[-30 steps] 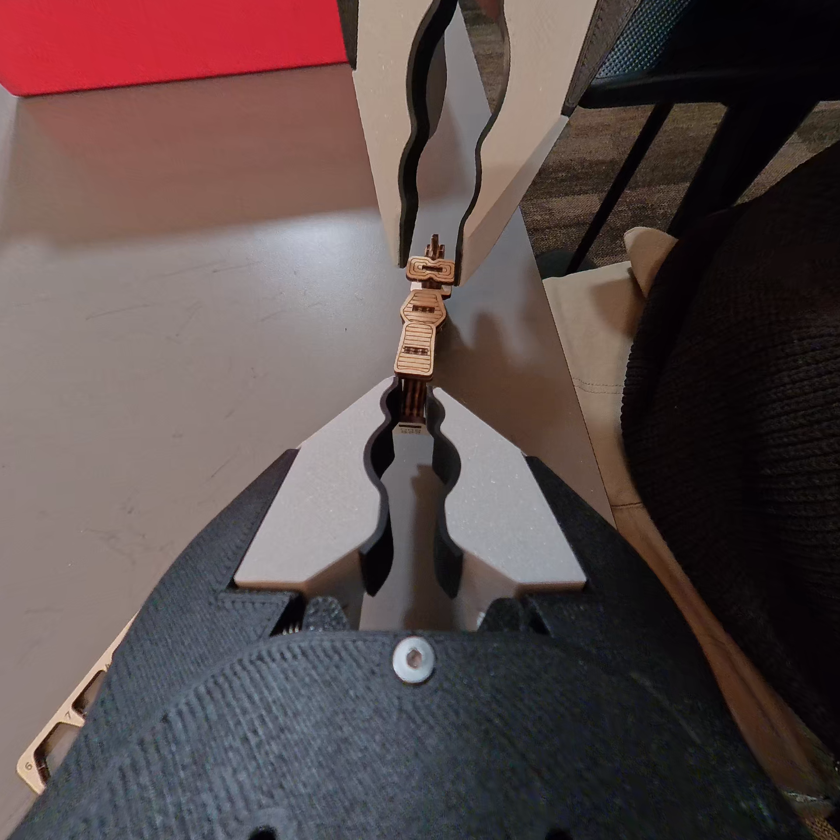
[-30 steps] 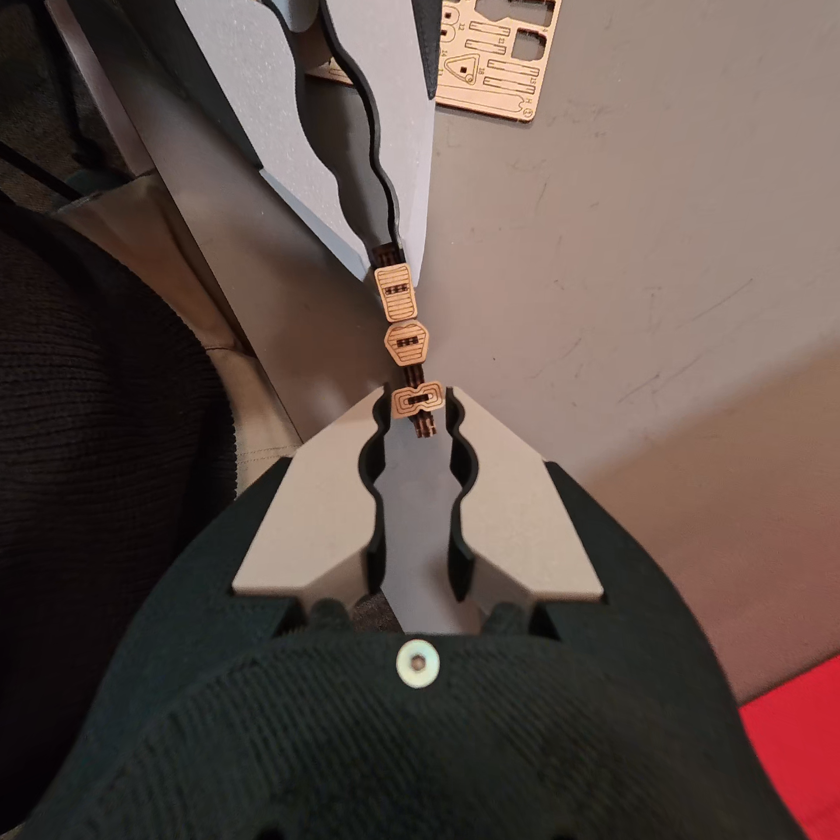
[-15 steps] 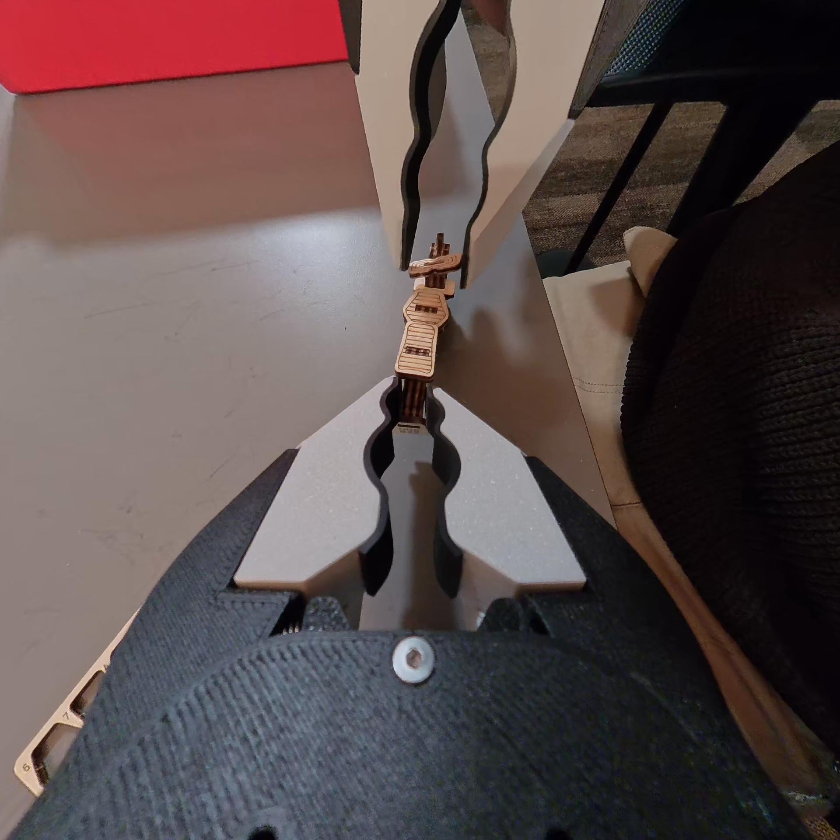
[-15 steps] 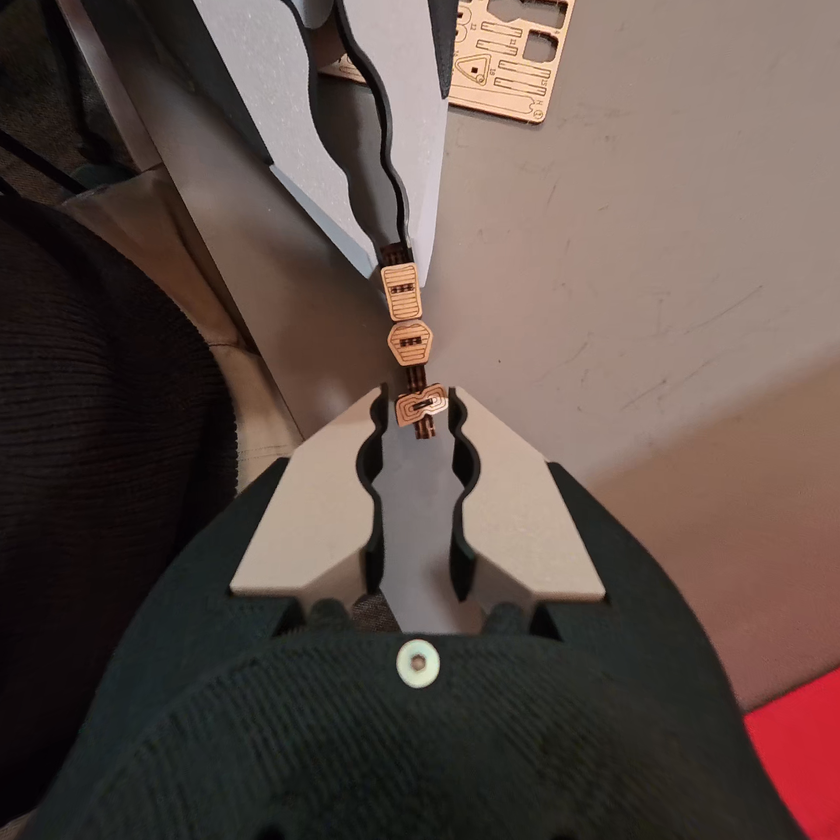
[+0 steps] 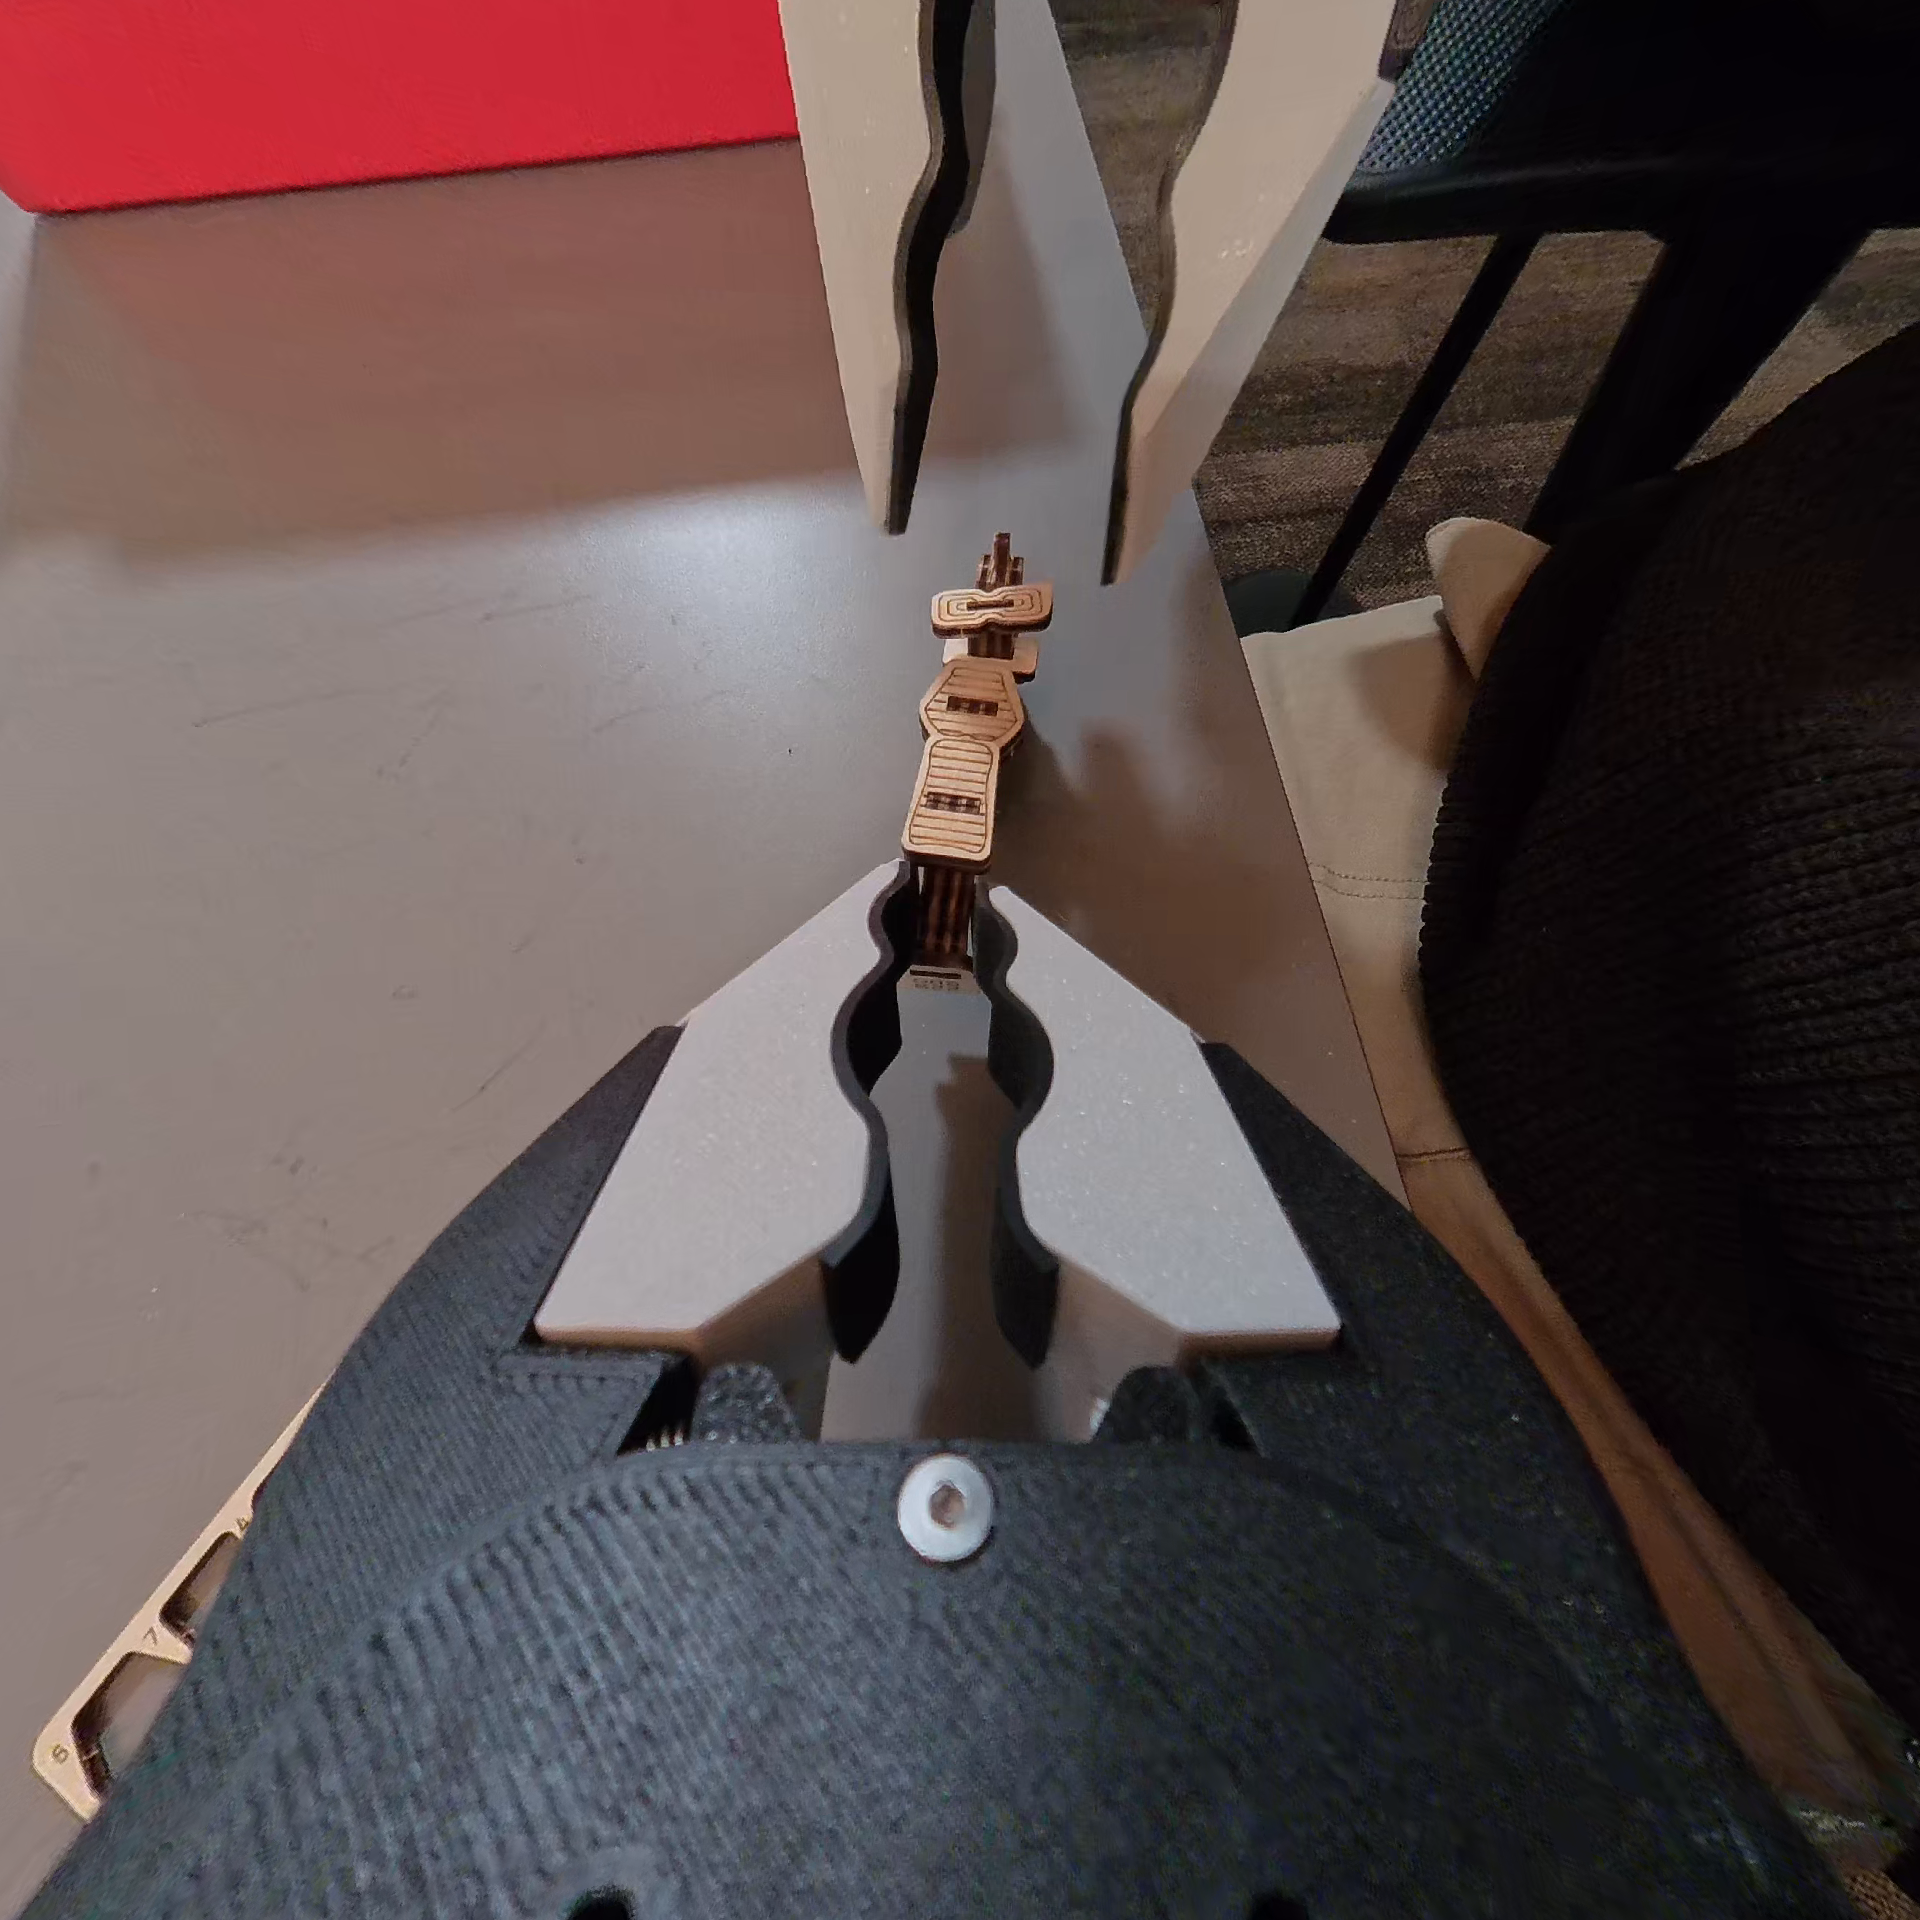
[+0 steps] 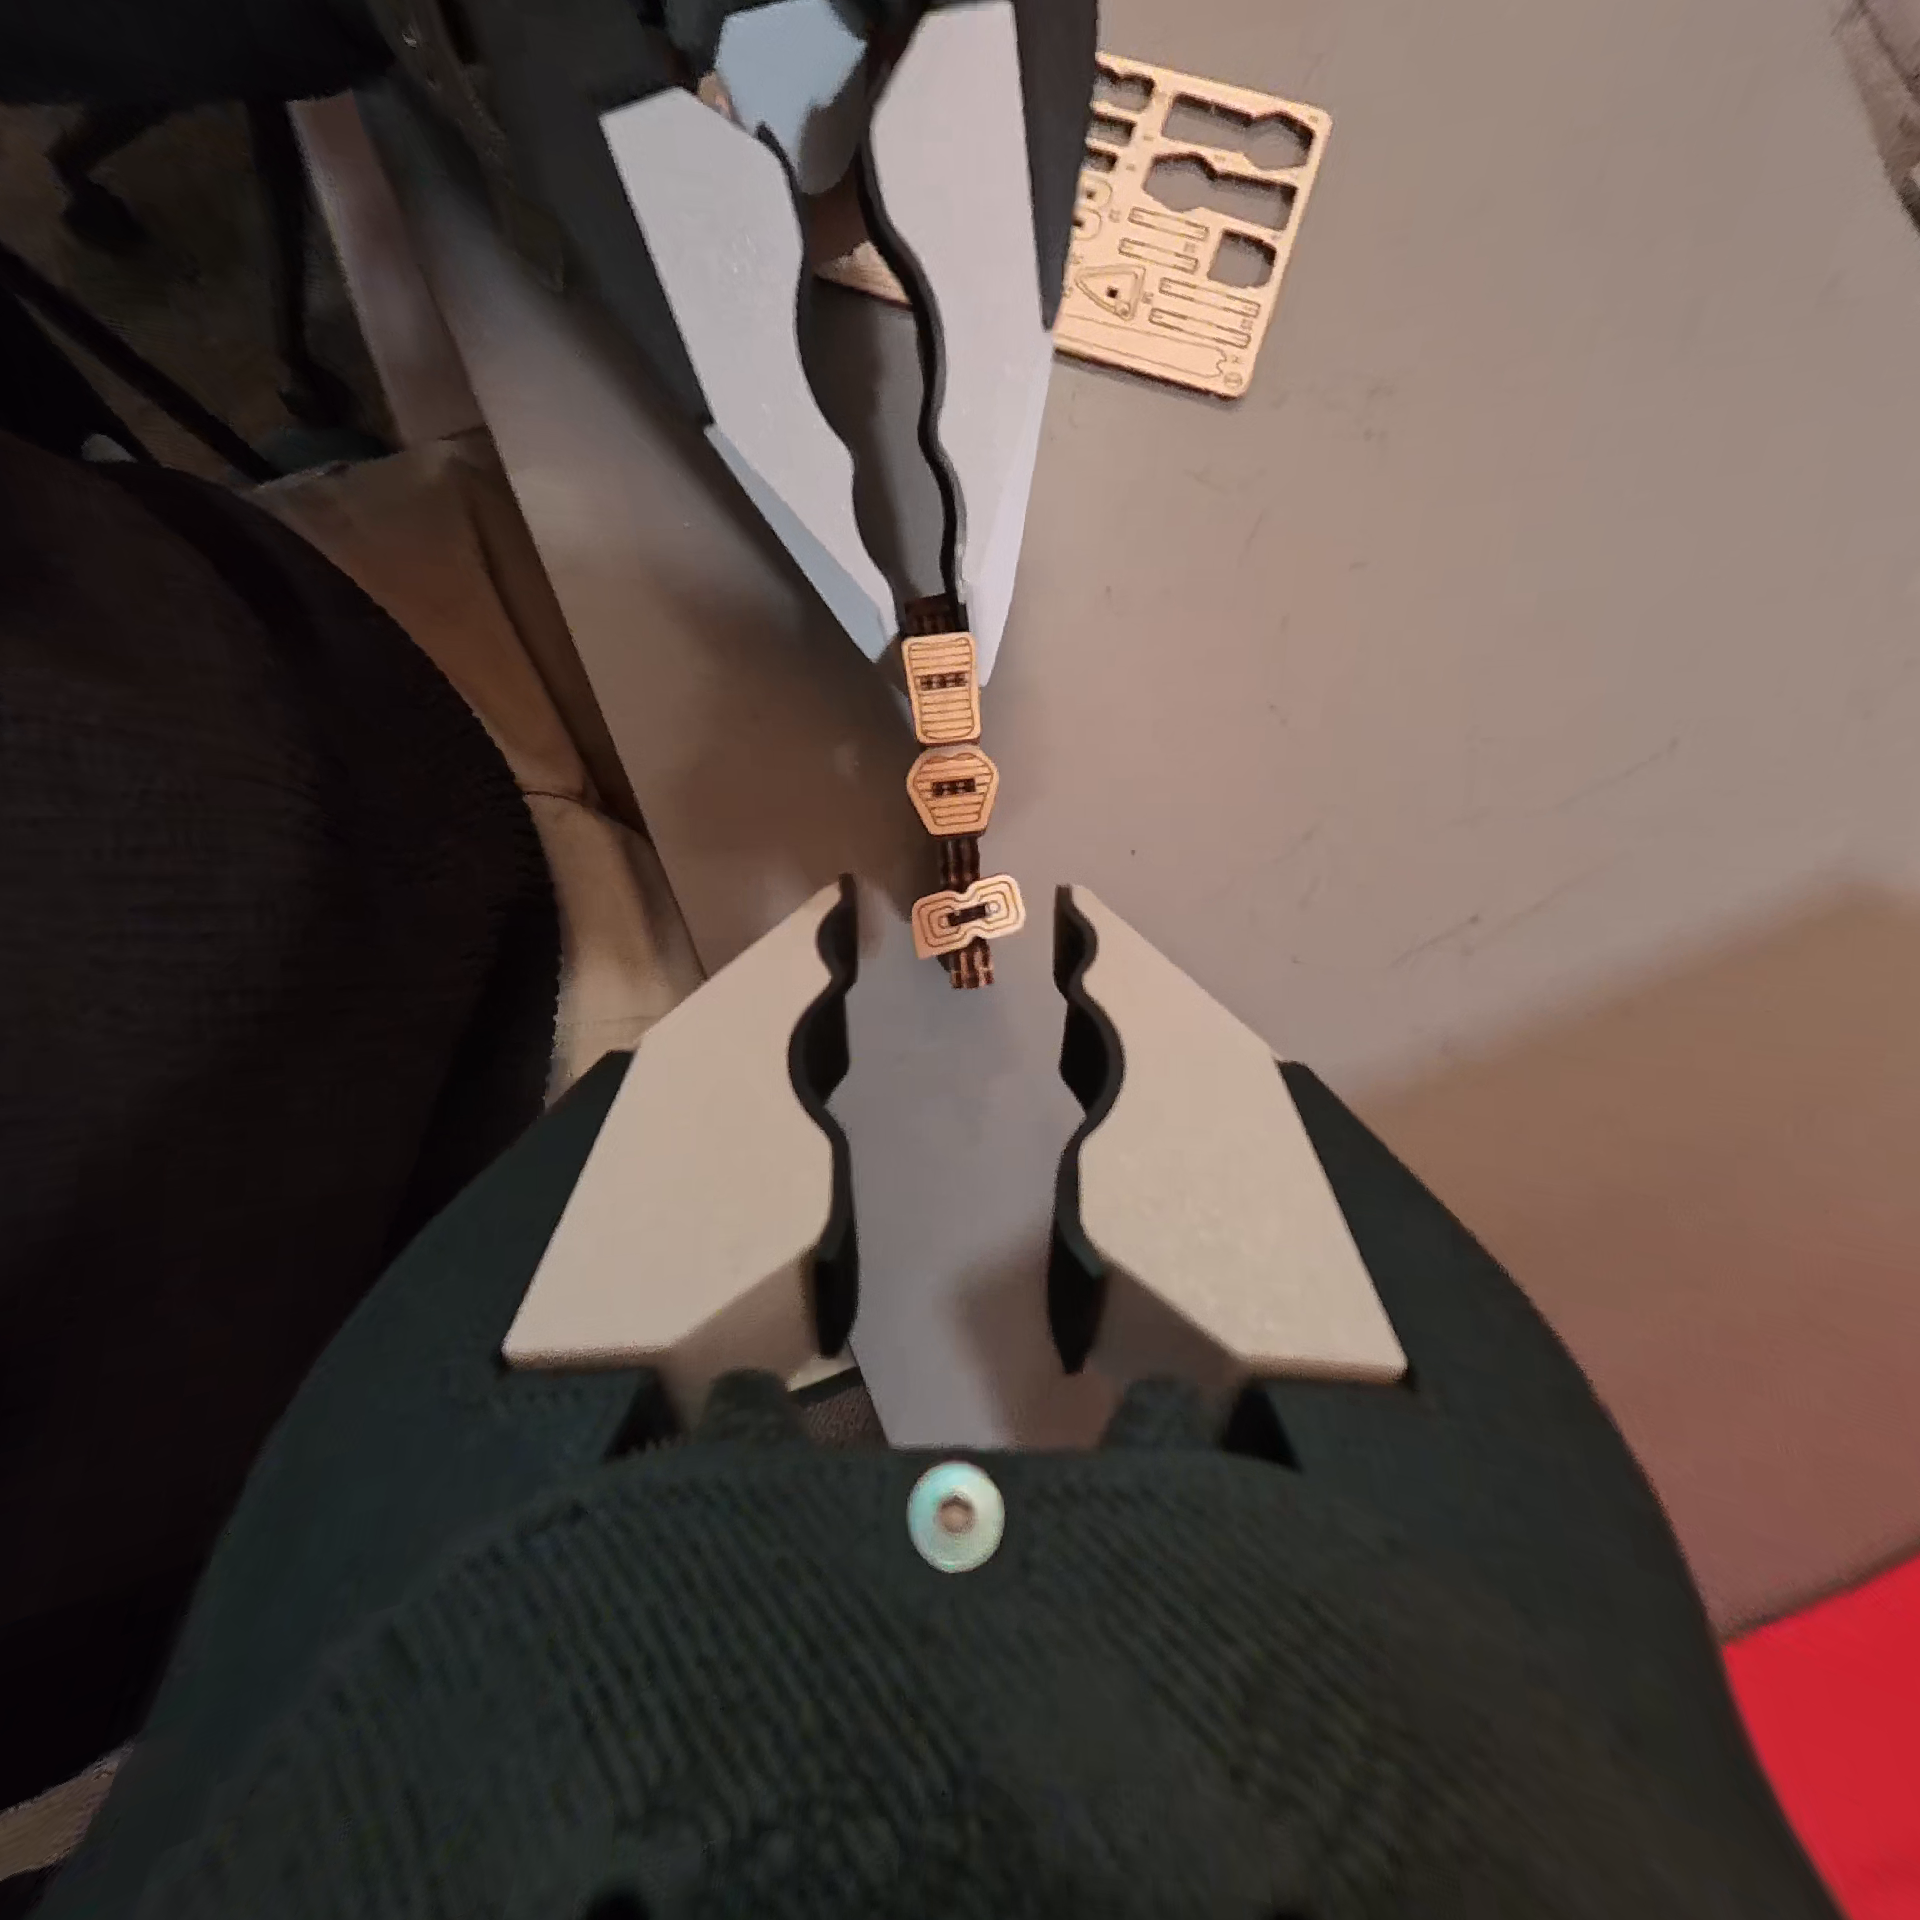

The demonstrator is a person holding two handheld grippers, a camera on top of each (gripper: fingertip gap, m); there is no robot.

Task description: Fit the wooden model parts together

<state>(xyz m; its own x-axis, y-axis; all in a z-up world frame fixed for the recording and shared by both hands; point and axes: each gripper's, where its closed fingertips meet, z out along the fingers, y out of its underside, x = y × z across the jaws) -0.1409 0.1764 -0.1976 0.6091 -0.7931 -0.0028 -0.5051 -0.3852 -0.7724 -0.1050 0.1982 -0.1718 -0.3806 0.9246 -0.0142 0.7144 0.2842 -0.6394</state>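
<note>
**Left gripper holds the wooden strip; right gripper stands open around its far end**

The left gripper [image 5: 943,914] is clenched on the near end of a slim wooden model strip [image 5: 961,790], pinching the dark stacked edge of the wood between its tips. The strip reaches straight out from those tips, held in the air above the grey table [image 5: 416,831], close to the table's edge. Its long axis runs along the line from one gripper to the other. Three small engraved plates sit along its top, and the last, a figure-eight plate [image 6: 968,916], lies at the end facing the right gripper.

The right gripper [image 6: 954,909] is released: its jaws stand spread on either side of that end plate, with a clear gap on both sides and no contact. The plate appears seated flat on the strip. In the right wrist view the strip sits slightly left of the midline between the jaws.

A punched-out wooden parts sheet [image 6: 1195,239] lies on the table beyond the left gripper, so the next piece probably lies there; the free right gripper would have to reach past the strip to get it.
</note>
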